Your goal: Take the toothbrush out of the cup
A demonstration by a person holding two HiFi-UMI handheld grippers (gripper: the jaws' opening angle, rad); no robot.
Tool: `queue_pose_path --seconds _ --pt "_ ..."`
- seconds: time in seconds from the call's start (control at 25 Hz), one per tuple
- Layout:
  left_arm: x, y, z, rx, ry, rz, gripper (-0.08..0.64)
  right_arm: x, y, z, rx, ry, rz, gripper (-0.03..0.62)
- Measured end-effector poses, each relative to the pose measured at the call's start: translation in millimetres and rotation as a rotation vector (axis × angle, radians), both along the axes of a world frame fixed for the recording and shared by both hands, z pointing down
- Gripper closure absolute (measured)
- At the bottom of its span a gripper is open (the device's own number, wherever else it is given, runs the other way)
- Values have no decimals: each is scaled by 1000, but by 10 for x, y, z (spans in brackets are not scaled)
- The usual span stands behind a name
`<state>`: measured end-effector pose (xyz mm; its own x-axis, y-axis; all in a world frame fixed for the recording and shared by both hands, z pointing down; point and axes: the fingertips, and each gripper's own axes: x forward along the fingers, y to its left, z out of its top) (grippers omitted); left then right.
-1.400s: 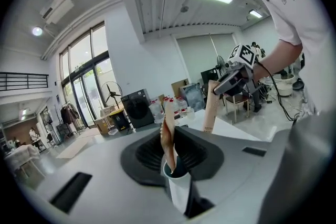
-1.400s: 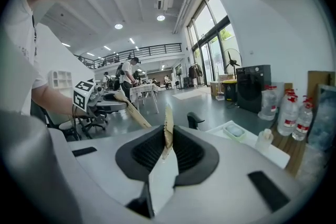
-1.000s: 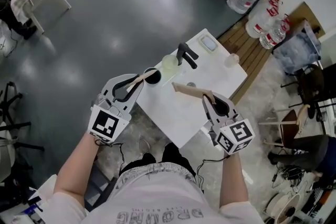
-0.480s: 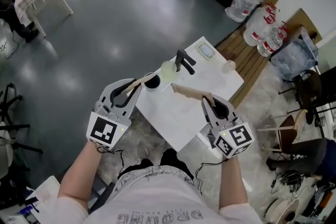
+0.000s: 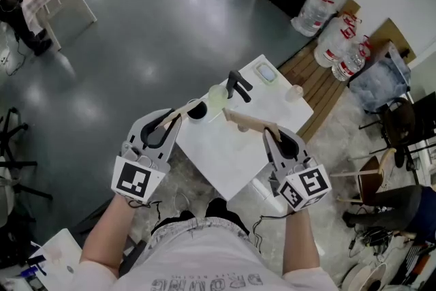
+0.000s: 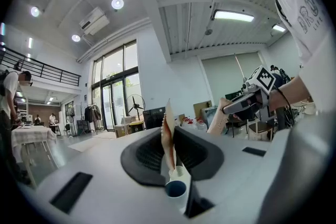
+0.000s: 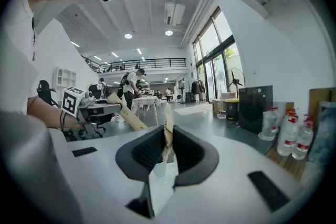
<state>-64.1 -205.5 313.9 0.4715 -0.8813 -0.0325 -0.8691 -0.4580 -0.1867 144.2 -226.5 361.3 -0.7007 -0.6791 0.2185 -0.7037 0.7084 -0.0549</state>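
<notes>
**Left gripper** (image 6: 169, 136): jaws narrow, clamped on a thin tan strip (image 5: 182, 110) set edge-on between the pads. Pointing about level, raised above the near-left corner of the white table (image 5: 225, 153).

**Right gripper** (image 7: 167, 139): jaws likewise narrow, pinched on a broader tan slat (image 5: 244, 120) jutting leftward over the table.

**Strip and slat:** probably the toothbrush or its paper sleeve; not distinguishable here.

**Cup** (image 5: 218, 96): pale, translucent, upright near the table's far-left edge. Just beside a black stand (image 5: 238, 85), well apart from both grippers. Contents not discernible.

**Small dark round item** (image 5: 196, 109): close to the strip's far tip.

**Handling, as judgement:**
- Keep both pinches firm and steady; thin flat stock, prone to twisting between pads.
- Carry the held pieces clear of the cup rim; a light vessel, easily tipped.
- Keep the two free ends apart from each other.
- Lift straight, without sideways swing.
- Set down flat on a bare part of the table.

**Risk:** slip of the strip with a pinch too near its end.
</notes>
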Motion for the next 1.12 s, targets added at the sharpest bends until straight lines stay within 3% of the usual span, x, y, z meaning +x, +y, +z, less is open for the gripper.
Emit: queue_pose_path --seconds 1.12 --pt "-280 130 -30 -40 122 -140 499 -153 -146 -331 40 -95 -29 560"
